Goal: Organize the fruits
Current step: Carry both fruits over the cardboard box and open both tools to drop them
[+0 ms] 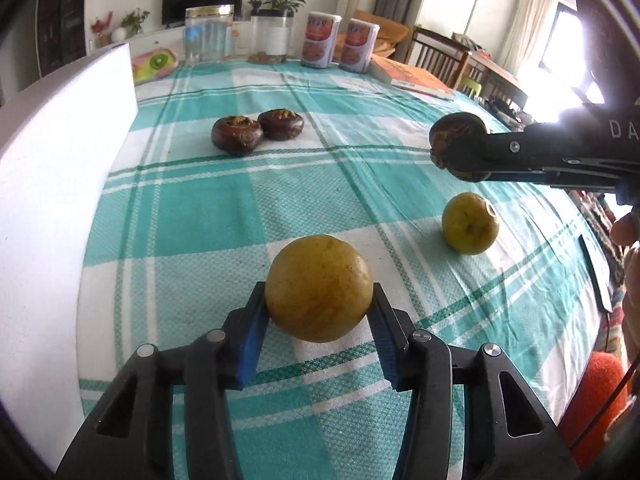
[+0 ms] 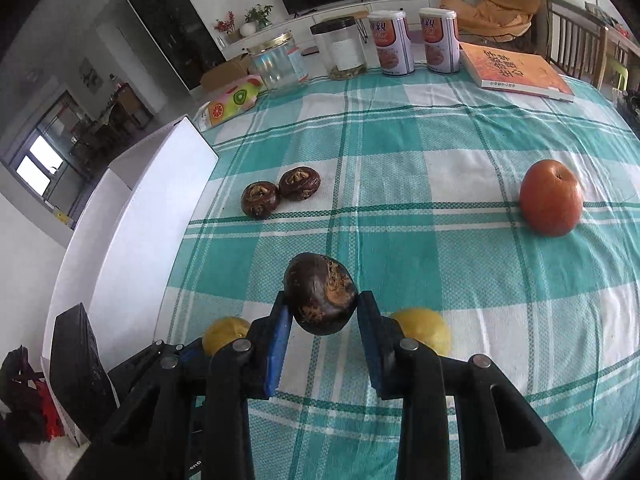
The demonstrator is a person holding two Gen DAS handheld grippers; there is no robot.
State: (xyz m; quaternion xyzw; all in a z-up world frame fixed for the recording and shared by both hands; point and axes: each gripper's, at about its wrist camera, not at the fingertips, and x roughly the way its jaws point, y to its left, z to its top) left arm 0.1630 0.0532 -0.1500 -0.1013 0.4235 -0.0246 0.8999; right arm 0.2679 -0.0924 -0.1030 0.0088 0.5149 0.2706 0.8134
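Yellow fruit [image 1: 319, 287]: lower centre, clenched in left gripper [image 1: 319, 308], near its twin [image 1: 471, 224] for grouping.
Dark fruit [image 2: 320, 293]: grasped by right gripper [image 2: 322, 312], lifted above desk [image 2: 440, 248]; likely bound for dark pair [image 2: 280, 192], centre left.
Orange fruit [image 2: 551, 198]: right edge, apart.

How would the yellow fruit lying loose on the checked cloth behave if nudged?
The loose yellow fruit looks round and smooth, so it would probably roll. It seems firm rather than fragile. The woven tablecloth might slow it a little.
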